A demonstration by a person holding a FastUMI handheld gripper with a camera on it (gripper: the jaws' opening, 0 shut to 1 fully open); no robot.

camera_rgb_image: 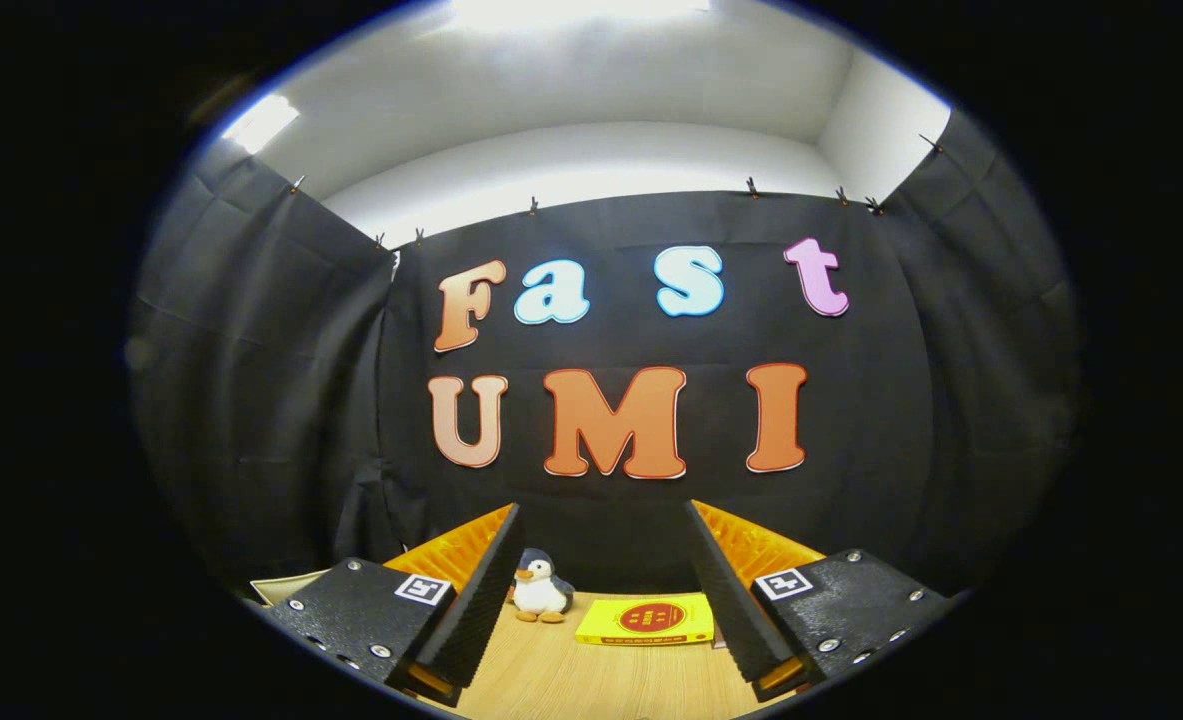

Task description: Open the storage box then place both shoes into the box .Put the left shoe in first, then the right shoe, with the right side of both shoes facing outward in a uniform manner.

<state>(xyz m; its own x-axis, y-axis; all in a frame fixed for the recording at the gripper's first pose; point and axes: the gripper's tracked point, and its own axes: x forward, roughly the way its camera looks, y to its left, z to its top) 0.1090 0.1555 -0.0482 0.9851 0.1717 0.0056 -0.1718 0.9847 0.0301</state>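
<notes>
Pale wooden worktop [591, 680]: carries the props, which stand at its far edge against the booth's black cloth wall, leaving the near surface free for handling.
Tool [601, 590]: fingers spread wide, nothing between them; held level and raised, looking across the worktop, probably a starting pose.
Flat yellow box with a red round emblem [646, 620]: lies beyond the fingers, near the wall.
Small plush penguin [539, 588]: upright, just beside the flat yellow box.
Storage box and shoes: their place cannot be told.

Wooden table [601, 680]: penguin plush toy [539, 588] standing, flat yellow box [646, 621] just beside it.
</notes>
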